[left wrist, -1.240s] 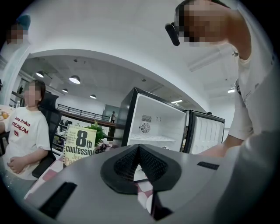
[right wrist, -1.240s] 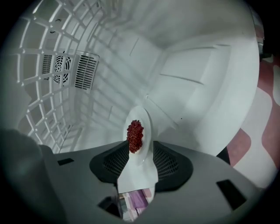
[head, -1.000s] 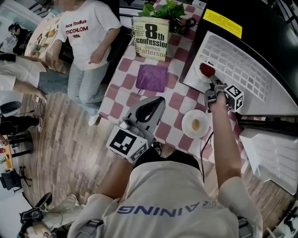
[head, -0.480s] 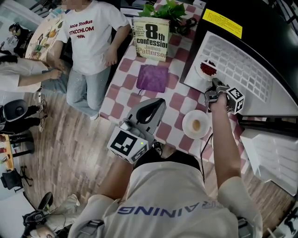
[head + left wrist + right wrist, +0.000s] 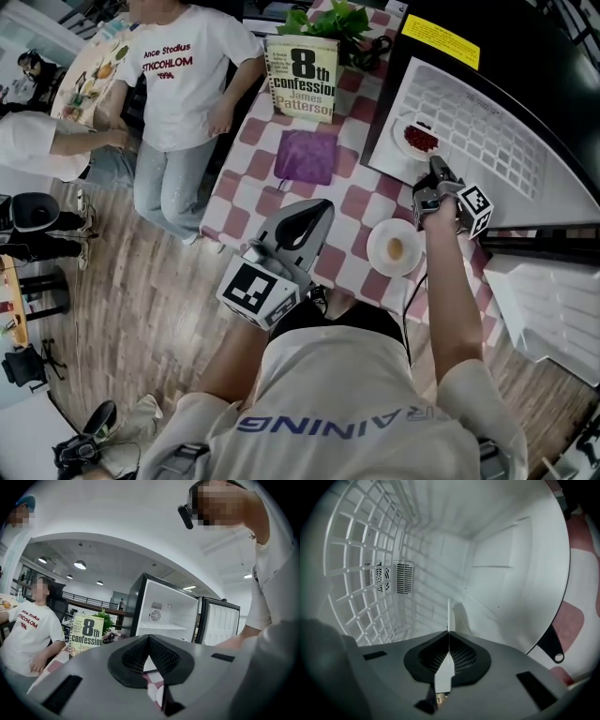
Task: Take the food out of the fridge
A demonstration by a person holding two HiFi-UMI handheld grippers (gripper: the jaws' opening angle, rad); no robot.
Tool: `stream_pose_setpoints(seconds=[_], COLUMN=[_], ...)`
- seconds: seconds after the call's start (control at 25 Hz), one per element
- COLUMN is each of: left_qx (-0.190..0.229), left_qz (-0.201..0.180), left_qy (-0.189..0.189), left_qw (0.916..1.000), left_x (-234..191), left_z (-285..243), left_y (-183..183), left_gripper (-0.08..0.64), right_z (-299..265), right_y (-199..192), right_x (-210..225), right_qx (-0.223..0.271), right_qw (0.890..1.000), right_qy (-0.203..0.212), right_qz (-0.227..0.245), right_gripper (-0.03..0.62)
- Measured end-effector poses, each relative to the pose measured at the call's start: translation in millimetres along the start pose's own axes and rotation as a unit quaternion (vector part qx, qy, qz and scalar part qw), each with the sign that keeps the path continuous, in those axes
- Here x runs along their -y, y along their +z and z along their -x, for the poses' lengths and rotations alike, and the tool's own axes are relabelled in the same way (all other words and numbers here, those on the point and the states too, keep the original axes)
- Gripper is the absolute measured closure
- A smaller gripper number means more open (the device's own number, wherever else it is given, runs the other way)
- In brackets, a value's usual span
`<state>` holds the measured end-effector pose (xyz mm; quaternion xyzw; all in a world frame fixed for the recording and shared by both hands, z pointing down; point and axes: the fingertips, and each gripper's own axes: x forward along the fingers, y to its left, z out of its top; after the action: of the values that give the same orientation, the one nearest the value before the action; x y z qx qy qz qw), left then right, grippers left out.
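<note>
- Although cut off at the frame's edge, the fridge (image 5: 497, 141) stands open, white inside.
- Left gripper (image 5: 314, 208): jaws together, empty, above the table (image 5: 258, 178).
- Right gripper (image 5: 435, 167): jaws have just been closing, now clamped on the plate (image 5: 403, 127) rim, seen edge-on in its view.
- Food (image 5: 421, 139), red, on that plate inside the fridge front, unmoved since a second ago; kind unclear.

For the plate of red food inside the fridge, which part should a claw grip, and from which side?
Its thin near rim, approached through the open front of the fridge. The plate lies flat with the food heaped in its middle, so only the edge is free to pinch. The right claw has just closed on that rim.
</note>
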<state>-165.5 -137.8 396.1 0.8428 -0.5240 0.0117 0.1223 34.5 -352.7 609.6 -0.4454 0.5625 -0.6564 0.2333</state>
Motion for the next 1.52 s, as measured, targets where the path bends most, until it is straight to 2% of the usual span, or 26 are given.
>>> stream_pose_setpoints(seconds=[0.44,0.76,0.92,1.08,1.28,1.52], left_qx=[0.008,0.004,0.005,0.007,0.009,0.009], left_qz=[-0.003,-0.005,-0.001,0.003,0.011,0.021], left_qy=[0.0,0.017,0.027,0.047,0.086,0.124], left_qw=[1.0,0.9998,0.9996,0.9989,0.9962,0.992], left_x=[7,12,12,9,0,-9], left_z=[17,36,44,59,86,115], left_y=[4,-11,-14,-16,-25,-34], left_gripper=[0.552,0.554,0.554,0.554,0.554,0.552], right_z=[60,116,133,136,127,114], right_y=[-11,-55,-84,-123,-183,-242], right_x=[-12,-5,13,26,38,57], right_qx=[-0.005,-0.067,-0.112,-0.169,-0.247,-0.309], right_qw=[0.999,0.996,0.993,0.985,0.968,0.949], right_qy=[0.044,0.058,0.04,0.029,0.019,-0.005], right_qz=[-0.004,0.004,0.016,0.033,0.052,0.061], right_gripper=[0.566,0.566,0.566,0.566,0.566,0.566])
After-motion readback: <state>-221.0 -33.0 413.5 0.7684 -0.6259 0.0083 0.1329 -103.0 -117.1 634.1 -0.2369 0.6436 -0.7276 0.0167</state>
